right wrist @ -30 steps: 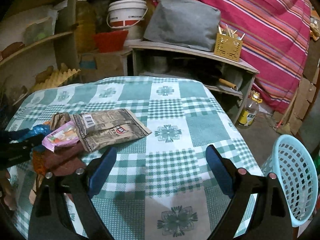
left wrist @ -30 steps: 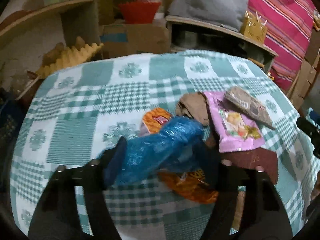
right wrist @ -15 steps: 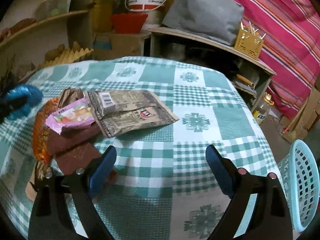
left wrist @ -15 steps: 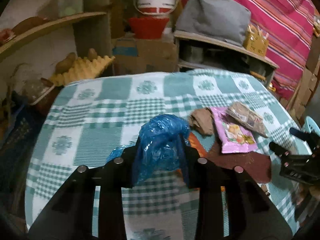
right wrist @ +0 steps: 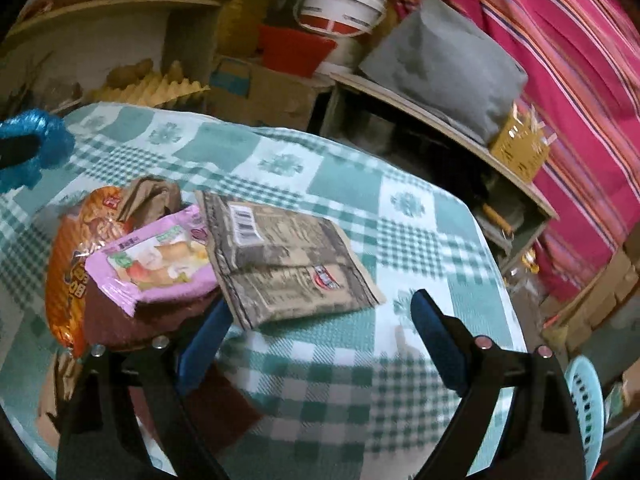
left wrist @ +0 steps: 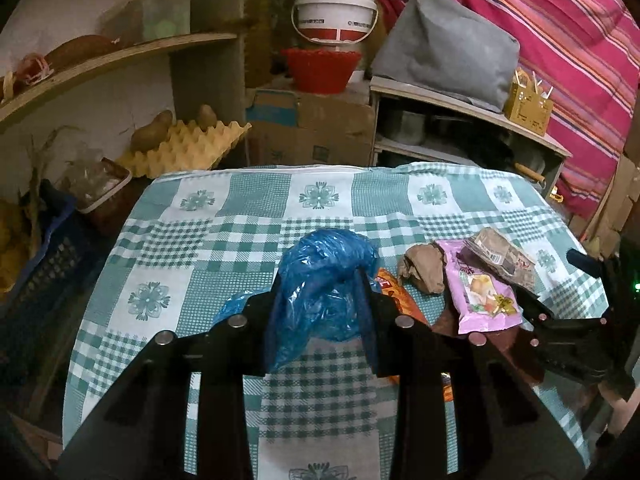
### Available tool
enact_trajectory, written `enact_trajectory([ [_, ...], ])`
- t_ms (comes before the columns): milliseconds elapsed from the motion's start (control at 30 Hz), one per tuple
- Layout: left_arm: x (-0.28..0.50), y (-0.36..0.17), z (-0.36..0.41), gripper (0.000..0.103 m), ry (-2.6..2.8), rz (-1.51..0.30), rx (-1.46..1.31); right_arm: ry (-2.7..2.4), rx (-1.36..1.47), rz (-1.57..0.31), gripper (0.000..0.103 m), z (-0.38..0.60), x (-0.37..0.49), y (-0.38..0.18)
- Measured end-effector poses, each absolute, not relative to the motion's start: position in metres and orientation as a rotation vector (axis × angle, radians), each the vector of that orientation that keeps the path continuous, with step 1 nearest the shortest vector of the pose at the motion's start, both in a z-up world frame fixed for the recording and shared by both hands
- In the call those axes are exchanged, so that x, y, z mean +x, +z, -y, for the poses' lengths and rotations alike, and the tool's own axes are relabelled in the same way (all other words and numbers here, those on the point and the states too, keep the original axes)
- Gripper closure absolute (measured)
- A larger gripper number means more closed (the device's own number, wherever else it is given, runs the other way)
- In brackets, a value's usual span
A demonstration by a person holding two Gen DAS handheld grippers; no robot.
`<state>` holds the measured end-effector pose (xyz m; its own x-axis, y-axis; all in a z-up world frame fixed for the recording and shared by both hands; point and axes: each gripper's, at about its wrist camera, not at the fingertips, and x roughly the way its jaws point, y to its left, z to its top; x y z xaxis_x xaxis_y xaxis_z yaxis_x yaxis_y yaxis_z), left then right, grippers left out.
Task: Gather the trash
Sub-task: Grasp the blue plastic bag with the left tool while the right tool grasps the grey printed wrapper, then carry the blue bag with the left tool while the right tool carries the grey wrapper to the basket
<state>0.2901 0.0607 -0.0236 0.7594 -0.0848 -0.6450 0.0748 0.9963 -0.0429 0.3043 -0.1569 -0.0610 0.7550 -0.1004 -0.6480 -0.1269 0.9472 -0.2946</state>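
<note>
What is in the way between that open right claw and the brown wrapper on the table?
Nothing visible. The right gripper stands open just short of the brown wrapper, with only bare tablecloth around its near edge.

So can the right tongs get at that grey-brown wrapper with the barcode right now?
Probably yes. The right tongs are open and empty, the grey-brown wrapper lies flat just ahead, topmost in the pile with nothing covering it.
</note>
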Motion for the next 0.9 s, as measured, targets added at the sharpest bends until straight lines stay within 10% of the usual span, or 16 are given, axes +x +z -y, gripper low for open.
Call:
enact_trajectory([
  [267,0.291,-0.024,-0.055,0.071,-0.092,-0.700,-0.010,0.111,-0.284,-0.748,0.077,0.156,0.313,-0.059],
  [900,0.277,-0.002,-0.018,0.071,-0.120,-0.641,0.008,0.087,-0.178,-0.644,0.090,0.229,0.275,-0.005],
])
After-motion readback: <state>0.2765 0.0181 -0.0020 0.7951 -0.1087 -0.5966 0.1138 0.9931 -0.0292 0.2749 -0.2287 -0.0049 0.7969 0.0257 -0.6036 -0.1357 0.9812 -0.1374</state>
